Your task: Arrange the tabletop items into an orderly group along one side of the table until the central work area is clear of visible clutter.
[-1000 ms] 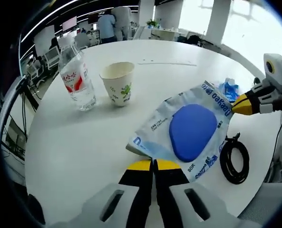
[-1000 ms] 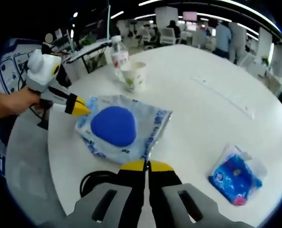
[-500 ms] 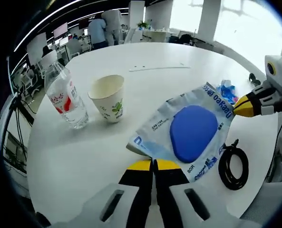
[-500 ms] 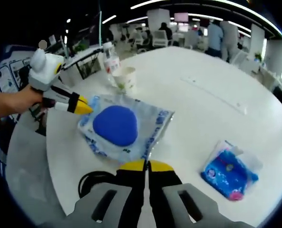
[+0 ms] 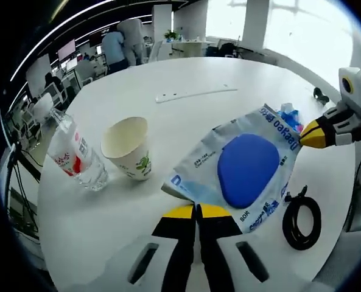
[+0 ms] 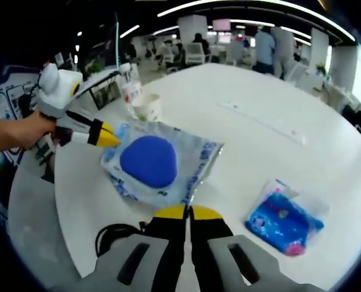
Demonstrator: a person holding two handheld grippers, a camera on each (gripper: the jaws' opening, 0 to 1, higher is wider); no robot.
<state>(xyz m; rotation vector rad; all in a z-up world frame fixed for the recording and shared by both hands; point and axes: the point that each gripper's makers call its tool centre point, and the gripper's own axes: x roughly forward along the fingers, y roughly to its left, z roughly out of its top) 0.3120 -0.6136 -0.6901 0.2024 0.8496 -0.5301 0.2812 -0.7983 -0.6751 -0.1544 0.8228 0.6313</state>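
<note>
Both grippers, left gripper [image 5: 196, 211] and right gripper [image 6: 189, 212], pinch opposite edges of the wipes pack [image 5: 244, 167] mid-table, cup [image 5: 128, 148] and bottle [image 5: 74, 162] beyond; best carried level, hands matched, toward those two so nothing tears.

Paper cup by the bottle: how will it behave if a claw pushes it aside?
The paper cup looks empty and thin-walled, so probably light and easily crushed. It stands on its narrow base, so a high push may tip it. On its side it would likely roll.
</note>
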